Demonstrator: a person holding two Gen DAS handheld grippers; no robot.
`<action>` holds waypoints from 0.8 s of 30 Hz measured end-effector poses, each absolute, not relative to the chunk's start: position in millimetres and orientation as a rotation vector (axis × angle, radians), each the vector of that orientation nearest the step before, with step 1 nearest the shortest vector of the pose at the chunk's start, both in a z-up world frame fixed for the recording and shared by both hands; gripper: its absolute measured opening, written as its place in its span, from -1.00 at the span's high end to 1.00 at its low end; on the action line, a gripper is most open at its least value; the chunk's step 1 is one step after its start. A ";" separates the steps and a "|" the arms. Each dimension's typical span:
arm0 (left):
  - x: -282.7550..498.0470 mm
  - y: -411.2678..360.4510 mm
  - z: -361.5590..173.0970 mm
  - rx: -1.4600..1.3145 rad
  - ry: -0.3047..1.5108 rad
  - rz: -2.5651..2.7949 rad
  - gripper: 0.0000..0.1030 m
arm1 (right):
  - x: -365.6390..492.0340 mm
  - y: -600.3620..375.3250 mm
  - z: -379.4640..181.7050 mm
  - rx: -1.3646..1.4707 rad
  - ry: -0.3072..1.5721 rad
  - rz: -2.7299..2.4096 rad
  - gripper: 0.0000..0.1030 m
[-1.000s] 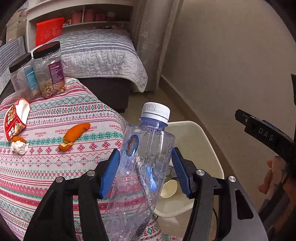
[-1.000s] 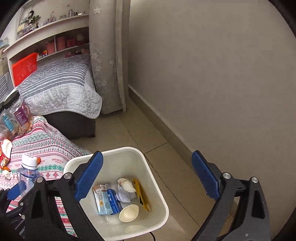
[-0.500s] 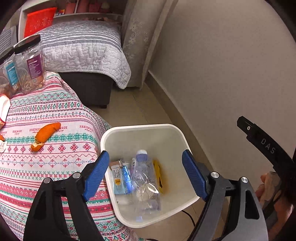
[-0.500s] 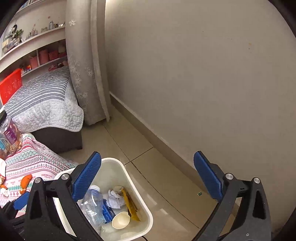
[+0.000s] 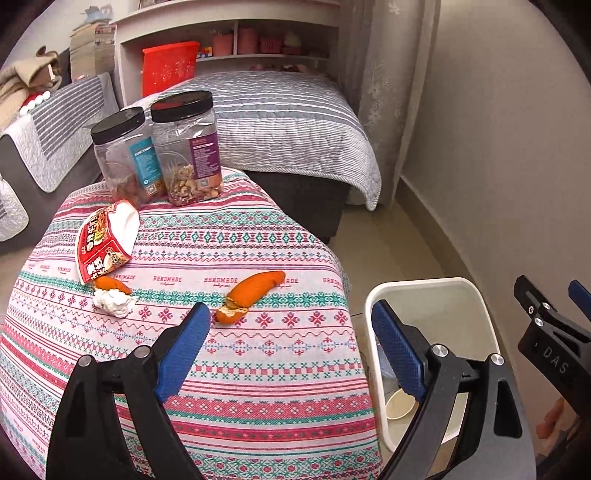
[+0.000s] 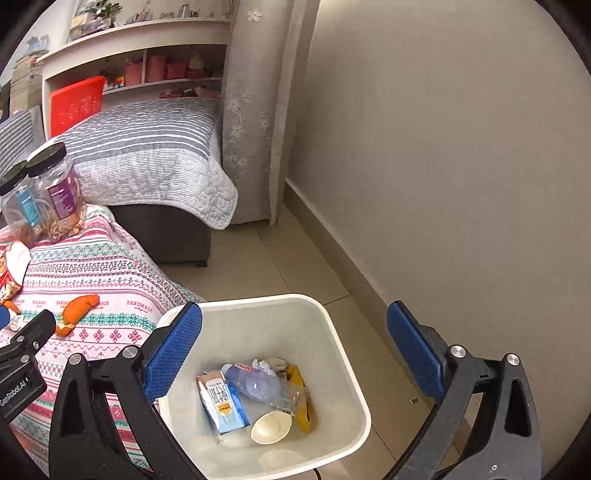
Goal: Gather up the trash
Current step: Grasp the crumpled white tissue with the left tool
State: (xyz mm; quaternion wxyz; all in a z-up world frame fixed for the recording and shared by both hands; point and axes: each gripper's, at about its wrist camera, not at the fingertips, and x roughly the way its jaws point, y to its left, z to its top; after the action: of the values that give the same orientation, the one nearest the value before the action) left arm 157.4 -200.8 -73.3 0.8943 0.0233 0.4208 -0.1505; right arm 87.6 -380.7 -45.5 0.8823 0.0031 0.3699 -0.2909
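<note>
The trash still out on the surface (image 5: 236,373) is what I look at first: an orange peel (image 5: 250,295) lies near the middle of the patterned cloth, just ahead of my left claw (image 5: 290,349), and farther left a crumpled white tissue (image 5: 112,302) touches a smaller orange peel piece (image 5: 109,283), with a torn red snack wrapper (image 5: 103,242) just behind them. My left claw hangs above the near edge of the surface, spread wide and holding nothing. The white trash bin (image 6: 343,354) stands on the floor just beside the surface, on its right. Through the right wrist camera I see inside it: a clear plastic bottle (image 6: 258,386) lying on its side, a blue and white carton (image 6: 221,402), a yellow wrapper (image 6: 301,398), a crumpled white paper (image 6: 264,365) and a small white cup (image 6: 271,426). My right claw (image 6: 293,352) hovers above the bin, also released and empty, its blue pads (image 6: 173,354) well apart. At the far edge of the surface two clear jars with black lids stand side by side, the teal-label jar (image 5: 127,157) left of the purple-label jar (image 5: 188,151), both partly filled with nuts. Behind them is a bed (image 5: 288,125) with a grey striped quilt, a red storage box (image 5: 168,66) and a white shelf (image 5: 236,33).
</note>
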 end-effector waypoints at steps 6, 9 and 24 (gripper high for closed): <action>174.0 -150.3 -84.7 0.038 0.905 -0.204 -0.68 | 112.3 -338.3 -55.3 -0.029 0.797 -0.522 -0.87; 191.3 -121.7 -96.1 0.028 0.936 -0.128 -0.68 | 120.5 -319.6 -59.0 -0.043 0.806 -0.491 -0.87; 259.5 -13.7 -155.6 -0.304 1.097 0.032 -0.62 | 156.2 -283.4 -86.0 -0.068 0.883 -0.409 -0.87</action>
State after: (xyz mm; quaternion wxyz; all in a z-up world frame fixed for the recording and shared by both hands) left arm 259.5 -13.7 -155.6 0.8422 -0.1440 0.5194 0.0150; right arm 156.2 -283.4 -86.0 0.8834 -0.0327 0.4241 -0.1964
